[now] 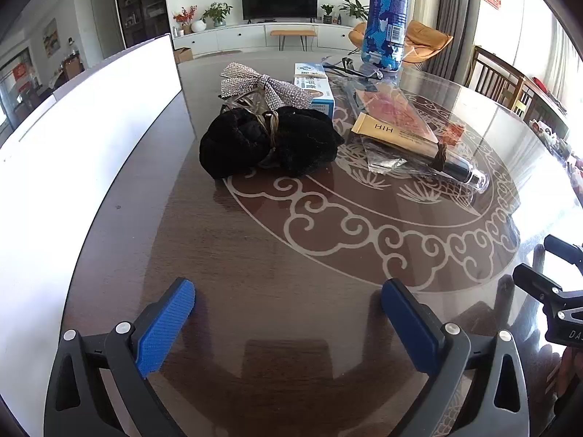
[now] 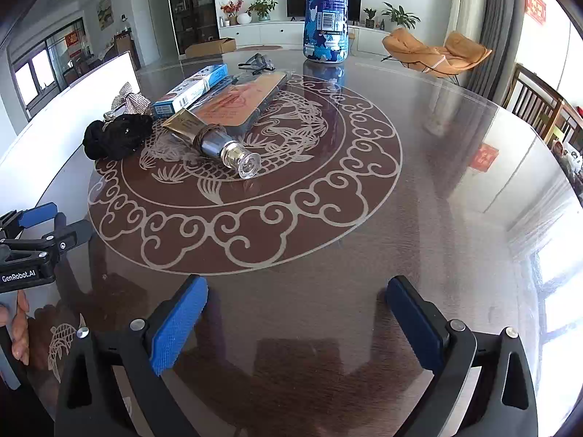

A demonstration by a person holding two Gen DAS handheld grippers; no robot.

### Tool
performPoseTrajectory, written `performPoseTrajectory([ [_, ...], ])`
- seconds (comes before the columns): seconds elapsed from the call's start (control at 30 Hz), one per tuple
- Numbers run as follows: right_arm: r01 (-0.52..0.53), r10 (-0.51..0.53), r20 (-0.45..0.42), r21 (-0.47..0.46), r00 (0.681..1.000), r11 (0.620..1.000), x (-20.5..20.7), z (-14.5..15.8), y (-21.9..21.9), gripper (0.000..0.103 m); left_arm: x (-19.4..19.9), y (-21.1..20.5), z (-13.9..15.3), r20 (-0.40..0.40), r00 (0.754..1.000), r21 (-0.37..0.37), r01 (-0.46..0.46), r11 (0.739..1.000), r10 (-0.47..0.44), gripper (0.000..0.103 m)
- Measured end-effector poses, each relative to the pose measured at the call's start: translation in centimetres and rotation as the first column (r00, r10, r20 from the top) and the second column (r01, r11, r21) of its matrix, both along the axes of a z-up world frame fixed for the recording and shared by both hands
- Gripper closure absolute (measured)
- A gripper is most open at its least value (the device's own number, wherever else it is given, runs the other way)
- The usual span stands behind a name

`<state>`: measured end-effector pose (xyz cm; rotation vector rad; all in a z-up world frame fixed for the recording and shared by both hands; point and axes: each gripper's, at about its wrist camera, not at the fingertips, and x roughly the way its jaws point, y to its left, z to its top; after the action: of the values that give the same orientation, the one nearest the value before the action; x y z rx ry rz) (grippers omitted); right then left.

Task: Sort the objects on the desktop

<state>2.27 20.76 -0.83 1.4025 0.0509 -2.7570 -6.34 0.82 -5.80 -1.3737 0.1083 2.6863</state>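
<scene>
- The left gripper (image 1: 288, 306) is held low over the table (image 1: 255, 255), its blue-padded jaws set wide apart with nothing between them.
- The right gripper (image 2: 297, 302) is likewise held over bare tabletop, jaws spread apart and empty.
- A tube (image 1: 397, 134) with a clear cap lies on its side on the round carved pattern of the table; it is taken as the landmark for what follows.
- A black scrunchie (image 1: 269, 145) is seen just left of the tube, on the edge of the pattern.
- A glittery bow (image 1: 262, 85) lies behind the scrunchie, touching it.
- A blue and white box (image 1: 315, 87) lies behind the tube, beside the bow.
- A flat packet (image 1: 393, 109) in clear wrapping lies partly under the tube and reaches away behind it.
- A blue patterned bottle (image 1: 386, 14) stands upright well behind the tube, at the far side of the table.
- Glasses (image 1: 360, 69) lie between the bottle and the box.
- A white board (image 1: 73, 138) stands along the table edge, far left of the tube.
- In the right wrist view, fingers (image 2: 20, 324) are seen at the handle of the left gripper.
</scene>
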Motion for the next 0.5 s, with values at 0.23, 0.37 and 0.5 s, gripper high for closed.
performPoseTrajectory([
  [0.23, 0.001, -0.001, 0.004, 0.000, 1.000, 1.000, 0.05, 0.01, 0.11, 0.000, -0.09, 0.01, -0.03, 0.000, 1.000, 0.001, 0.000, 1.000, 0.000, 0.000],
  [0.37, 0.002, -0.002, 0.004, 0.001, 1.000, 1.000, 0.04, 0.01, 0.12, 0.000, -0.09, 0.01, -0.04, 0.000, 1.000, 0.001, 0.000, 1.000, 0.000, 0.000],
  [0.5, 0.002, -0.002, 0.004, 0.001, 1.000, 1.000, 0.04, 0.00, 0.15, 0.000, -0.10, 0.02, -0.03, 0.000, 1.000, 0.001, 0.000, 1.000, 0.000, 0.000],
])
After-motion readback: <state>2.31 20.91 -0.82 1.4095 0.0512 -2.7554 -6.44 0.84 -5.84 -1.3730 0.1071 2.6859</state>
